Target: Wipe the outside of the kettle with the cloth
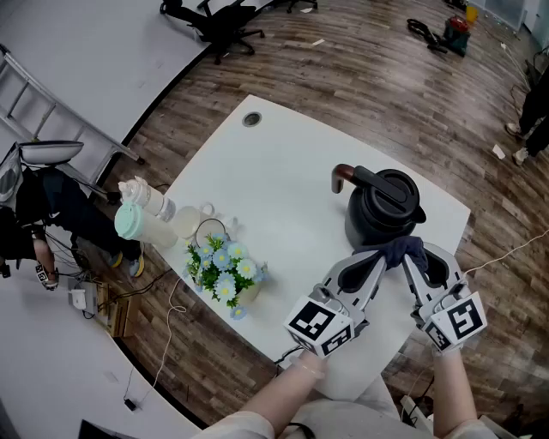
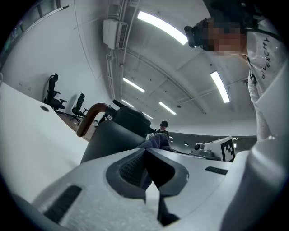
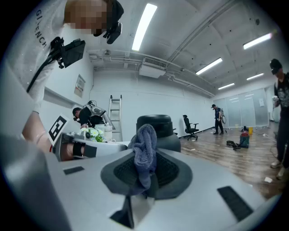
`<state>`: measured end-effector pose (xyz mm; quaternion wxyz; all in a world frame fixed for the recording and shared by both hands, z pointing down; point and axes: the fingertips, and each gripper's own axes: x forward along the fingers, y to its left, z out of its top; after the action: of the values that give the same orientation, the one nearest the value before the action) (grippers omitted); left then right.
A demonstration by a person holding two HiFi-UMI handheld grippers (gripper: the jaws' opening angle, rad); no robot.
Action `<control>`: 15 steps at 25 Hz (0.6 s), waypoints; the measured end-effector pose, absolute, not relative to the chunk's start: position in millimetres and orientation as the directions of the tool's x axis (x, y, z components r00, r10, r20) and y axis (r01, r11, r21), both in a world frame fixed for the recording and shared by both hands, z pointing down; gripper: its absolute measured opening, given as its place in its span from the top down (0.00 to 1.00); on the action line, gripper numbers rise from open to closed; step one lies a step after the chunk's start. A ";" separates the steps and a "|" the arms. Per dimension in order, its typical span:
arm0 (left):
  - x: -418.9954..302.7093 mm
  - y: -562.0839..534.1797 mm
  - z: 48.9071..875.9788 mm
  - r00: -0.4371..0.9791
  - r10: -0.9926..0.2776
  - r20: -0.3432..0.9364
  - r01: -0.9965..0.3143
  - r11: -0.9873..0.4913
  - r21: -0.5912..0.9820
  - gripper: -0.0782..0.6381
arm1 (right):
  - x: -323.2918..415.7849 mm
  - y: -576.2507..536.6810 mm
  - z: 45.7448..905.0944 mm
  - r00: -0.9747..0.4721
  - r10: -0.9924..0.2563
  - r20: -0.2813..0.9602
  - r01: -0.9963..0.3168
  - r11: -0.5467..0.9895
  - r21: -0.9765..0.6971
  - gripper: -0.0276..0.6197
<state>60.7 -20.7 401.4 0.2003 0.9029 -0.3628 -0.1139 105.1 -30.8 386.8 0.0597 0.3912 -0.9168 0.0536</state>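
- white tabletop (image 1: 283, 171) on a dark wood-plank floor (image 1: 369, 77), with a round cable hole (image 1: 250, 119) near the far corner.
- dark kettle (image 1: 383, 210) upright by the right edge, close to the near-right corner, its curved brown handle (image 1: 343, 177) turned toward the tabletop's middle.
- grey-blue cloth (image 1: 403, 251) bunched against the kettle's near side.
- left gripper (image 1: 382, 260): jaws clenched on one part of the cloth.
- right gripper (image 1: 410, 261): jaws clenched on the same cloth, a fold sticking up past the pads.
- both grippers tip to tip, just beside each other, reaching in over the near edge.
- along the left edge: a bunch of blue-and-white flowers (image 1: 223, 267), and at the left corner a jug with a mint-green lid (image 1: 137, 216).
- round the tabletop: black office chairs (image 1: 223, 21), a metal ladder (image 1: 51, 111), white walls, strip lights (image 3: 144, 20) on the ceiling, and a person (image 3: 217, 118) standing far off across the floor.
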 end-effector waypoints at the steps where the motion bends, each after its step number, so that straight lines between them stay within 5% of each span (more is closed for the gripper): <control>1: 62.0 -21.8 402.8 0.713 -0.699 -0.062 -0.607 -0.659 0.444 0.88 | 105.9 -32.4 388.2 -0.688 -0.711 0.145 -0.723 0.688 -0.062 0.87; 8: 63.8 -24.9 432.1 0.718 -0.696 -0.003 -0.619 -0.639 0.457 0.88 | 108.8 -37.0 421.3 -0.674 -0.713 0.192 -0.737 0.664 -0.124 0.87; 15: 48.8 -21.7 452.5 0.696 -0.716 0.053 -0.650 -0.597 0.470 0.88 | 102.9 -35.0 481.5 -0.611 -0.676 0.411 -0.759 0.648 -0.063 0.87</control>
<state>48.8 -21.7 452.5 0.2333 0.8908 -0.3835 -0.0706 102.9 -35.0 481.5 0.1784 0.4033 -0.8899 0.1164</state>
